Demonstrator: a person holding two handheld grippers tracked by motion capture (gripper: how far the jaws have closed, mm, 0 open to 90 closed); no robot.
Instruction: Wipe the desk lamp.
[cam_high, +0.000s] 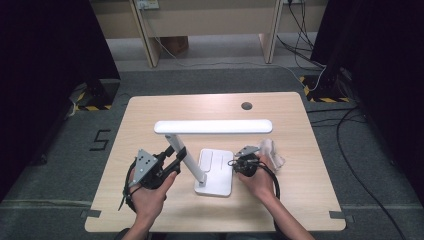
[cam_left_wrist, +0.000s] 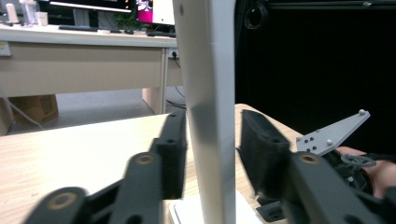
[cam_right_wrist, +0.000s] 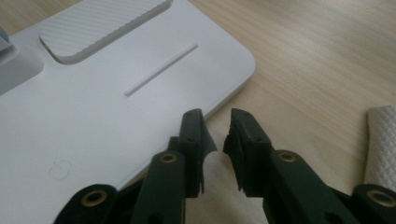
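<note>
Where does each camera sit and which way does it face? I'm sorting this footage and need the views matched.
High view: above the person's side, looking forward and down on the light wooden table; both forearms, left claw and right claw show.
Left gripper view: on the left claw, looking along its jaws, which flank the white desk lamp's slanted arm.
Right gripper view: on the right claw, looking down at the lamp's flat white base.
Shared: the left gripper and high views both show the lamp arm.
</note>
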